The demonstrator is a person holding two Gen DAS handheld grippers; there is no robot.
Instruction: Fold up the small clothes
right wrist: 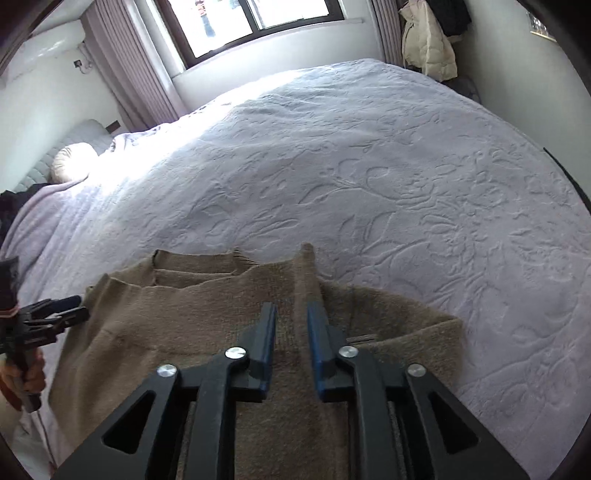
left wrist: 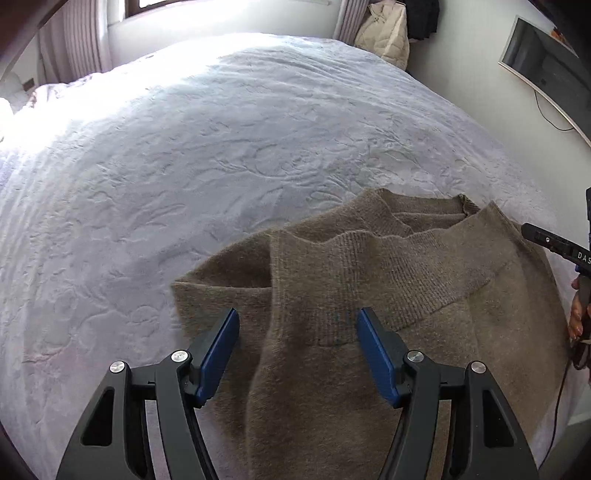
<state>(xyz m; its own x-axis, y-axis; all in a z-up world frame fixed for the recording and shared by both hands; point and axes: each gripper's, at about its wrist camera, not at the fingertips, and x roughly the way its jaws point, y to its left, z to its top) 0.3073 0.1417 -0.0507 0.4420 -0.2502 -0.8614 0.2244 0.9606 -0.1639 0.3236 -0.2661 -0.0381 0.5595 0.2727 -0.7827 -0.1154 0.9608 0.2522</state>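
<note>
The sweater (left wrist: 369, 295) lies folded on the bed (left wrist: 184, 166), neck at 12 o'clock. Left gripper (left wrist: 297, 325) gapes wide, right gripper (right wrist: 291, 314) narrower; both empty. Only the right view shows the window (right wrist: 258, 22).

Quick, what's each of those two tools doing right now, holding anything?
Left tool: open, holding nothing, poised over the brown sweater.
Right tool: open, with a raised sweater fold between its pads, not gripped.

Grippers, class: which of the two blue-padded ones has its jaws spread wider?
The left gripper; its pads stand farther apart over the brown knitted sweater than the right gripper's.
</note>
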